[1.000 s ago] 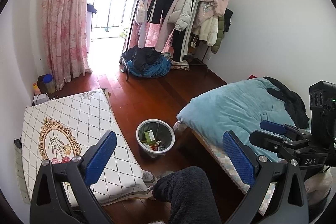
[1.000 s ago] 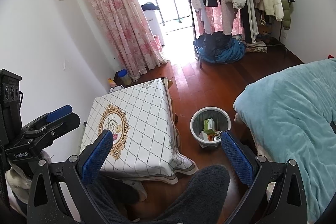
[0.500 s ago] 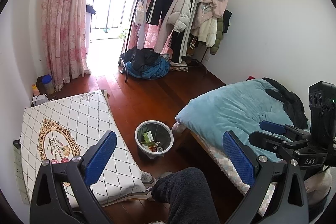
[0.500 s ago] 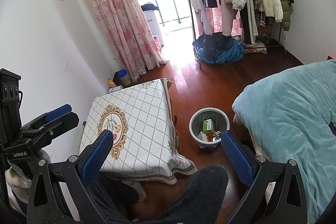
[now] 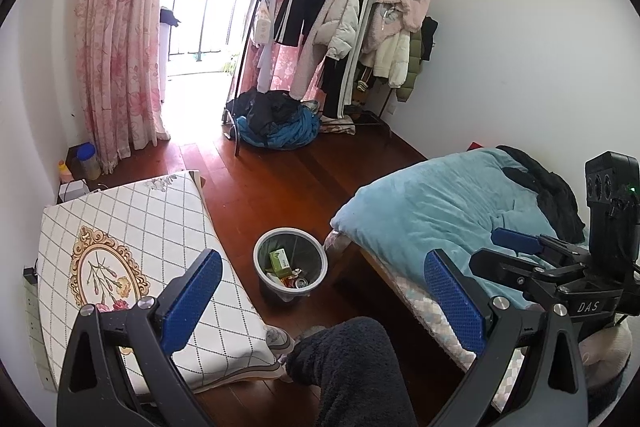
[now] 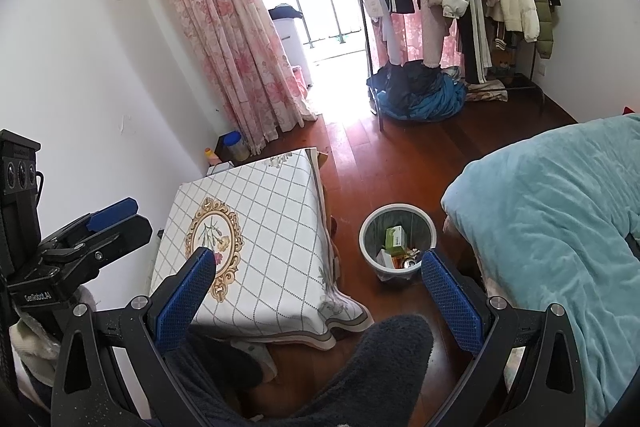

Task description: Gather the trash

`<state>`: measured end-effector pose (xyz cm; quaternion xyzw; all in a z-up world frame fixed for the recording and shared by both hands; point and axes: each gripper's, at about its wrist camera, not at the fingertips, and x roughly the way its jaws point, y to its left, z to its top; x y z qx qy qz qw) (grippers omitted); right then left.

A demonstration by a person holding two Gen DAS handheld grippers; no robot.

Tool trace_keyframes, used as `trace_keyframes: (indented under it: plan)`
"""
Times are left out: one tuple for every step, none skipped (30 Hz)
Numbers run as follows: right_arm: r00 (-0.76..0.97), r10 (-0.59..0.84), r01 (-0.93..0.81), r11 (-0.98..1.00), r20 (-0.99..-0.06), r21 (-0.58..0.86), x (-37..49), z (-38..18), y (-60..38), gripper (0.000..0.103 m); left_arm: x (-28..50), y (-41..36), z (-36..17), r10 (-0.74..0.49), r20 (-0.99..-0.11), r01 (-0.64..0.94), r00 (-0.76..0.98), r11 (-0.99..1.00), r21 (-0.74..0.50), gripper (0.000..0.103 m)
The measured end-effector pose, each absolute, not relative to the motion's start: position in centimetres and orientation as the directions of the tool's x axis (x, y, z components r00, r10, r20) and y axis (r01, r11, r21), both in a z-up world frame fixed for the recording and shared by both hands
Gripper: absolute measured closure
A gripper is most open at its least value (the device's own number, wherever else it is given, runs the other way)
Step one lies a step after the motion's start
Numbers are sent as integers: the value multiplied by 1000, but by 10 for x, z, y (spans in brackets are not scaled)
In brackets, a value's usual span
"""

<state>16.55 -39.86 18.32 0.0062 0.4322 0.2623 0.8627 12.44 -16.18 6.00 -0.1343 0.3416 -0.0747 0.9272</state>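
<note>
Grey trash bin (image 5: 291,265) on the wood floor (image 5: 296,183), between surface (image 5: 132,251) and bed (image 5: 440,211).
We see a green box (image 5: 279,260), a can and scraps inside; left hand-held gripper (image 5: 322,299) and right hand-held gripper (image 6: 318,297) both spread wide, empty.

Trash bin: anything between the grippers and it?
Partly. The trash bin stands on open floor between table and bed, but the person's knee sits low in front of both open grippers.
</note>
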Motion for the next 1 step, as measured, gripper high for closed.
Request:
trace_keyframes:
  plan:
    - [488,459,-447,862,-743,239,167,184,-400,0,125,-162,60,-234,-614,48,754,952,-303,0]
